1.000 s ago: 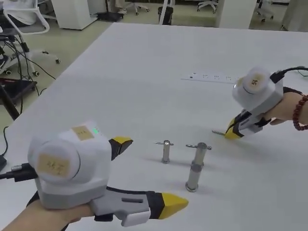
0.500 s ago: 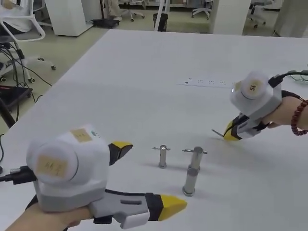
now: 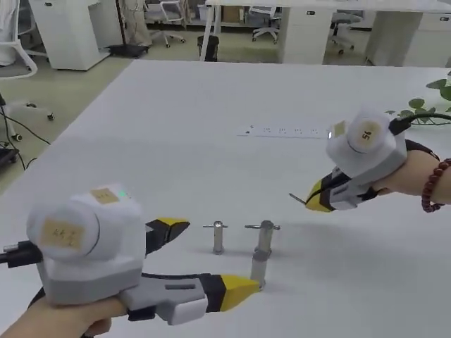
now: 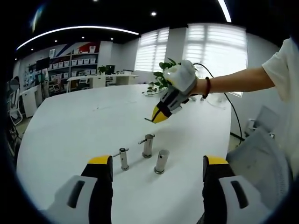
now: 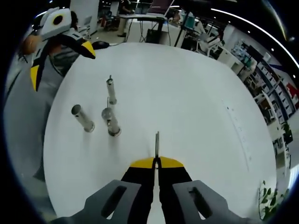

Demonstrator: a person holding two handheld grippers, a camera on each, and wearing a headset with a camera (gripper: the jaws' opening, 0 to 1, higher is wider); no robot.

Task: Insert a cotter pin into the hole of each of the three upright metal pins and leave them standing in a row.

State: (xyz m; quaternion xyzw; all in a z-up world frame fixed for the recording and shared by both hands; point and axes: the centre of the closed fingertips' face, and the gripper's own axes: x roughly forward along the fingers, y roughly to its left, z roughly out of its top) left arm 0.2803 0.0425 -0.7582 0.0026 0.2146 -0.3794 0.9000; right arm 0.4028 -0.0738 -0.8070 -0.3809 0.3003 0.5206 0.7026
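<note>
In the head view, find the right gripper [image 3: 313, 203] squeezed shut on a wire clip [image 3: 297, 200] up above the bench [image 3: 211, 127], well apart from the three metal posts [image 3: 218, 236], and the left gripper [image 3: 208, 257] wide open just beside the bare post [image 3: 258, 266]; could tip it over with one careless bump. In the left gripper view, see that bare post [image 4: 161, 161] ahead of the open jaws, near two posts [image 4: 148, 145] already clipped. In the right gripper view, note the wire clip [image 5: 157, 142] sticking straight out of the shut jaws; might miss the small hole, bend, or slip out if pushed in crooked.

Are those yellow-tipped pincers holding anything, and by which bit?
The right gripper pinches a cotter pin by one end, the rest sticking out ahead. The left gripper is open, holding nothing.
</note>
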